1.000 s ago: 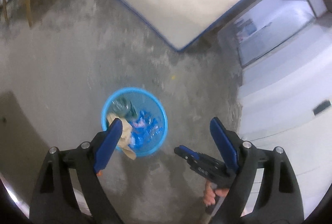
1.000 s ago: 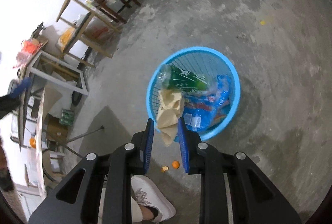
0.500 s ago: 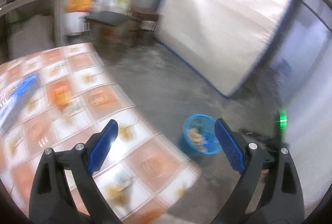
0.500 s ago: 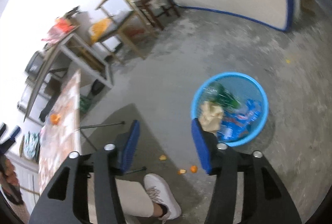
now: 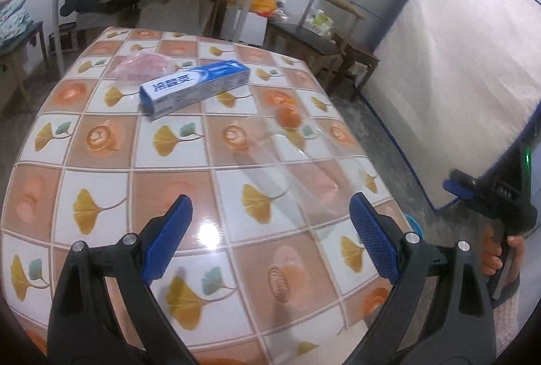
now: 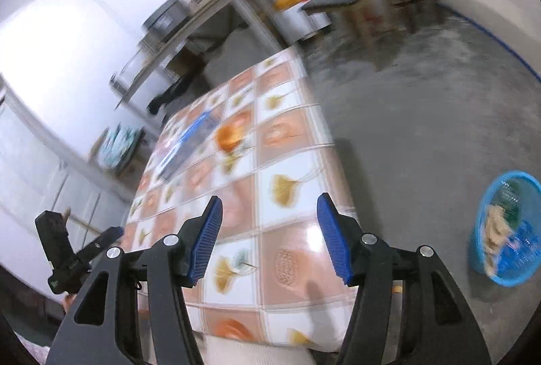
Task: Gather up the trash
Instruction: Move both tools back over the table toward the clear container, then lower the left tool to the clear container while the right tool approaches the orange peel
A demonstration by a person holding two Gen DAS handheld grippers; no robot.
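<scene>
Both of my claws are spread wide with nothing between their blue pads. My left claw [image 5: 270, 229] hangs over the near part of the table [image 5: 101, 189], which wears a glossy cloth of orange and white squares printed with yellow leaves. Well ahead of it, toward the far side, lies a long blue and white toothpaste box [image 5: 195, 88]. A crumpled pink plastic bag [image 5: 143, 67] sits just behind the box, and a small orange peel [image 5: 289, 116] is to its right. A clear plastic wrapper [image 5: 297, 168] lies between the peel and my left claw.

My right claw [image 6: 269, 236] is over the table's near corner. The round blue plastic basket [image 6: 480, 219], already holding a tan paper wad and blue wrappers, stands on the concrete floor [image 6: 422, 114] well off to the right.
</scene>
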